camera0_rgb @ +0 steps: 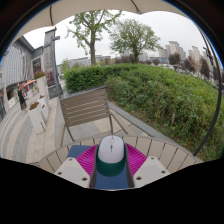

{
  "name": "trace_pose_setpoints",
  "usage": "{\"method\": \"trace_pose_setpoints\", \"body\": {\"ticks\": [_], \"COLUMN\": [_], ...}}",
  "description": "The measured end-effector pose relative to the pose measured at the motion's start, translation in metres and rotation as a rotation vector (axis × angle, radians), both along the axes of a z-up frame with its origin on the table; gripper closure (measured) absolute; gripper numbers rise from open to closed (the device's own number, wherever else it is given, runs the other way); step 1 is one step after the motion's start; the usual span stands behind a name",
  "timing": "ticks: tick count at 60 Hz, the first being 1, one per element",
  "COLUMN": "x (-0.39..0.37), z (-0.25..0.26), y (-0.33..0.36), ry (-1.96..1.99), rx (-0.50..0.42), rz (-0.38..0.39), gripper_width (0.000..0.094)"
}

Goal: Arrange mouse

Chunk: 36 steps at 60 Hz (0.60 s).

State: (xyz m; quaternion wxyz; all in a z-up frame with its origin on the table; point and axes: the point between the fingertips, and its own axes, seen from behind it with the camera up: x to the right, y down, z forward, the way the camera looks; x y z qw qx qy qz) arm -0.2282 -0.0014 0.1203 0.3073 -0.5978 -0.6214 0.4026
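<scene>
A computer mouse (pixel 111 150), white on top with a dark teal lower shell, sits between my two fingers. My gripper (pixel 111 162) is shut on it: the magenta pads (pixel 88 160) press against both of its sides. Under the mouse lies a blue mouse mat (pixel 110 182) on a table of pale wooden slats (pixel 55 158). The underside of the mouse is hidden, so I cannot tell whether it touches the mat.
A wooden slatted chair (pixel 85 108) stands just beyond the table. A tall green hedge (pixel 165 95) runs along the right. A paved walkway (pixel 25 130) with shopfronts lies to the left. Trees (pixel 130 38) stand far behind.
</scene>
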Motion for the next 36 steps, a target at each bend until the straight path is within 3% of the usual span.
{"method": "trace_pose_setpoints", "body": {"ticks": [4,10,17,21,26,31,36], "x": [-0.011,-0.016,-0.012,-0.008,0.005,0.037,0.103], "z": [-0.032,-0.091,-0.132,-0.130,-0.121,-0.084,-0.041], "y": [-0.046,-0.082,-0.087,-0.087,-0.077,-0.063,-0.063], "ry": [-0.024,-0.091,-0.156,-0.151,-0.187,-0.196,-0.227], "rx": [-0.023,0.013,0.077,0.105,0.115,0.148,0.191], "rz": [0.029,0.064,0.046,0.024,-0.031,-0.083,-0.058], "gripper_width": [0.0506,0.0507,0.0469,0.0380,0.0092,0.0074,0.0075]}}
